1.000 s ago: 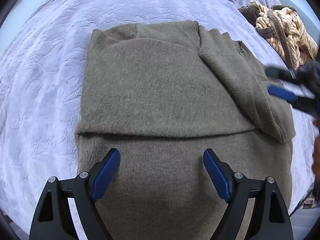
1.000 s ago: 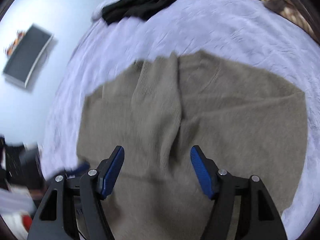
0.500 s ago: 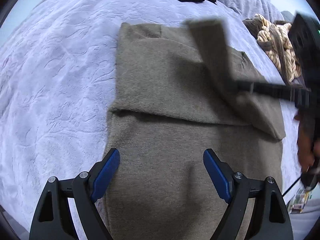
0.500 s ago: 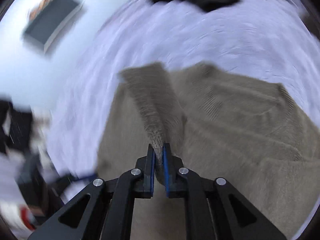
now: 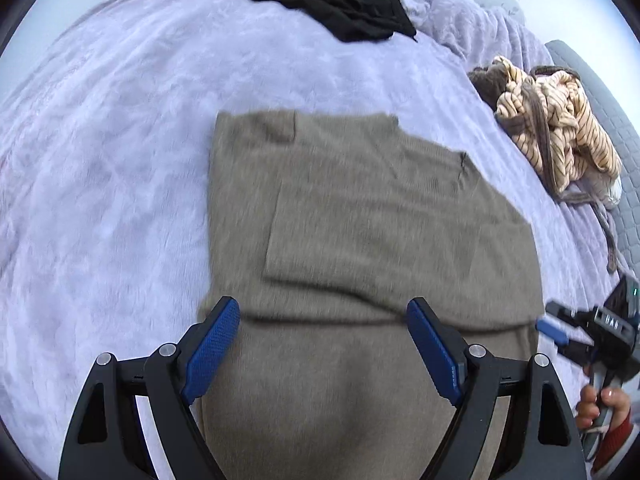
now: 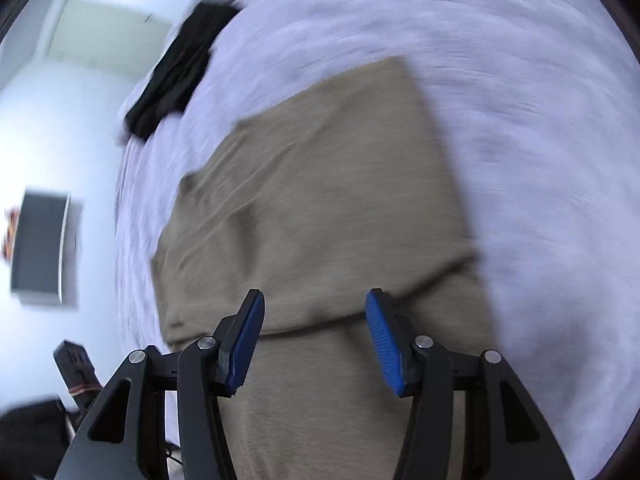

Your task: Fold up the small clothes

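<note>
Half a second ago my right claw was clamped on a sleeve of the olive sweater and lifting it; now that sleeve lies flat across the body, and the claw stands released, its blue pads spread wide and holding nothing. In the left wrist view the same claw shows at about 4 o'clock, just off the sweater's edge, gripped in my hand.

My left claw is released too, both blue pads wide apart above the lower part of the sweater, with the fabric showing between them. Whether the pads touch the knit, I cannot tell.

From there outward, the sweater lies spread on the lavender bed cover, with folded layers stacked over its upper half and a horizontal fold edge just beyond my left pads. At 12 o'clock, well apart from it, lies a black garment. At 2 o'clock sits a heap of cream and brown striped clothing near the bed's edge.

The right wrist view is blurred; at 9 o'clock it shows a dark rectangular object beyond the bed.
</note>
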Motion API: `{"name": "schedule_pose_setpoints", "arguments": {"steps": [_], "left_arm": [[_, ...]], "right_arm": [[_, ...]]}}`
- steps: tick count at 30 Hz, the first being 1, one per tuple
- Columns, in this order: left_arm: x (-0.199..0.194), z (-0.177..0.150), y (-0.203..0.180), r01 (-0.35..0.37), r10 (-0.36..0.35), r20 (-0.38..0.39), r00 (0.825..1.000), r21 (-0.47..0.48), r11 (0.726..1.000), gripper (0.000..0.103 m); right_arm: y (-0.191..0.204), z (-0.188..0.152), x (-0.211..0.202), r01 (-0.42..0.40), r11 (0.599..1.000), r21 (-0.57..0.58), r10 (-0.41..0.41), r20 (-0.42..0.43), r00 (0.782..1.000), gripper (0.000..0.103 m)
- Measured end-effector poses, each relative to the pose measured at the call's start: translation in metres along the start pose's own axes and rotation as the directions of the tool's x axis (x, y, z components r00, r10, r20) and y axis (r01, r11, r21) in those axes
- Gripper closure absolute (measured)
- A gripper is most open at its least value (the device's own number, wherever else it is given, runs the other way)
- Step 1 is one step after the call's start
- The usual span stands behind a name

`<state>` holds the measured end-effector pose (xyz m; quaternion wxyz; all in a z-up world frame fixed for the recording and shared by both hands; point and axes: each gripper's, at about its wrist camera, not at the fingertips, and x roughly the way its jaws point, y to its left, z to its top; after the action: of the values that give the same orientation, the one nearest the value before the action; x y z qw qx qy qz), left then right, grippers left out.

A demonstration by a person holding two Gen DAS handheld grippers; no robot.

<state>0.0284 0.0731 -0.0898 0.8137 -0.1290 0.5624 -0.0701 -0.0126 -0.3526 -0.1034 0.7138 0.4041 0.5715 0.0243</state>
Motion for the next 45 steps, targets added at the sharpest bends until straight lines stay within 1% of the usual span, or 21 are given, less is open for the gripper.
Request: {"name": "schedule_pose_setpoints", "arguments": {"steps": [3, 5, 6, 7, 9, 10, 12, 14, 16, 18, 20, 23, 29, 32, 33, 34, 35, 37, 40, 42, 45], "left_arm": [[0.013, 0.019, -0.011, -0.013, 0.013, 0.002, 1.0, 0.01, 1.0, 0.017], [0.024, 0.028, -0.019, -0.031, 0.031, -0.004, 1.0, 0.023, 0.999, 0.017], [0.026, 0.03, -0.021, -0.037, 0.038, -0.002, 0.999, 0.032, 0.999, 0.017], [0.03, 0.033, -0.026, -0.049, 0.049, 0.0, 0.999, 0.05, 0.998, 0.017], [0.037, 0.03, -0.03, -0.086, 0.086, -0.001, 0.996, 0.093, 0.992, 0.017], [0.043, 0.026, -0.03, -0.112, 0.115, -0.014, 0.993, 0.118, 0.987, 0.017], [0.055, 0.016, -0.024, -0.139, 0.148, -0.06, 0.987, 0.136, 0.981, 0.017], [0.058, 0.006, -0.017, -0.129, 0.142, -0.089, 0.986, 0.131, 0.983, 0.017], [0.05, 0.006, -0.015, -0.109, 0.121, -0.09, 0.989, 0.133, 0.985, 0.017], [0.043, 0.013, -0.011, -0.065, 0.076, -0.093, 0.993, 0.113, 0.991, 0.017], [0.04, 0.026, -0.003, -0.015, 0.022, -0.092, 0.995, 0.079, 0.997, 0.017], [0.047, 0.046, 0.006, 0.007, -0.002, -0.107, 0.994, 0.048, 0.999, 0.017], [0.058, 0.071, 0.004, 0.071, -0.055, -0.158, 0.986, 0.098, 0.993, 0.017], [0.062, 0.067, 0.001, 0.113, -0.093, -0.184, 0.979, 0.105, 0.988, 0.017], [0.063, 0.065, 0.001, 0.116, -0.095, -0.187, 0.978, 0.104, 0.988, 0.017], [0.065, 0.063, 0.0, 0.113, -0.089, -0.194, 0.977, 0.116, 0.987, 0.017], [0.066, 0.061, -0.002, 0.109, -0.083, -0.197, 0.977, 0.125, 0.986, 0.017], [0.065, 0.058, -0.005, 0.102, -0.071, -0.203, 0.976, 0.146, 0.984, 0.017], [0.067, 0.055, -0.007, 0.085, -0.047, -0.208, 0.977, 0.173, 0.981, 0.025], [0.068, 0.055, -0.006, 0.084, -0.046, -0.214, 0.976, 0.173, 0.981, 0.026], [0.068, 0.056, -0.006, 0.094, -0.06, -0.207, 0.977, 0.159, 0.983, 0.026]], "right_arm": [[-0.024, 0.009, 0.008, -0.041, 0.995, 0.087, 0.04, 0.01, 0.999, 0.046], [-0.031, 0.018, 0.02, -0.11, 0.985, 0.133, 0.109, 0.016, 0.994, 0.054], [-0.03, 0.023, 0.025, -0.14, 0.978, 0.153, 0.139, 0.018, 0.99, 0.084], [-0.025, 0.029, 0.025, -0.165, 0.975, 0.151, 0.162, 0.034, 0.986, 0.095], [-0.013, 0.035, 0.016, -0.22, 0.972, 0.081, 0.213, 0.092, 0.973, 0.095], [-0.009, 0.036, 0.011, -0.217, 0.975, 0.038, 0.212, 0.105, 0.972, 0.095], [-0.012, 0.035, 0.01, -0.135, 0.991, -0.002, 0.134, 0.085, 0.987, 0.095], [-0.028, 0.033, 0.024, -0.05, 0.999, 0.013, 0.05, 0.013, 0.999, 0.095], [-0.046, 0.029, 0.03, -0.071, 0.995, 0.072, 0.072, -0.012, 0.997, 0.094], [-0.05, 0.025, 0.026, -0.102, 0.99, 0.096, 0.101, 0.014, 0.995, 0.092], [-0.049, 0.022, 0.025, -0.098, 0.991, 0.09, 0.097, 0.013, 0.995, 0.089], [-0.05, 0.021, 0.027, -0.073, 0.994, 0.076, 0.074, -0.003, 0.997, 0.088], [-0.036, 0.015, 0.007, -0.034, 0.999, 0.017, 0.034, -0.017, 0.999, 0.088], [-0.01, 0.006, -0.015, -0.077, 0.993, -0.084, 0.074, -0.041, 0.996, 0.079], [0.002, 0.005, -0.018, -0.065, 0.989, -0.132, 0.059, -0.053, 0.997, 0.061], [0.016, 0.007, -0.017, -0.034, 0.981, -0.191, 0.023, -0.059, 0.998, 0.038], [0.033, 0.01, -0.013, -0.009, 0.965, -0.262, -0.008, -0.065, 0.998, 0.034], [0.059, 0.016, 0.001, 0.024, 0.934, -0.356, -0.058, -0.083, 0.995, 0.033], [0.082, 0.022, 0.026, 0.028, 0.922, -0.385, -0.075, -0.108, 0.991, 0.033], [0.095, 0.026, 0.037, 0.06, 0.9, -0.433, -0.109, -0.089, 0.99, 0.033], [0.137, 0.031, 0.058, 0.094, 0.776, -0.624, -0.16, -0.051, 0.986, 0.034]]}}
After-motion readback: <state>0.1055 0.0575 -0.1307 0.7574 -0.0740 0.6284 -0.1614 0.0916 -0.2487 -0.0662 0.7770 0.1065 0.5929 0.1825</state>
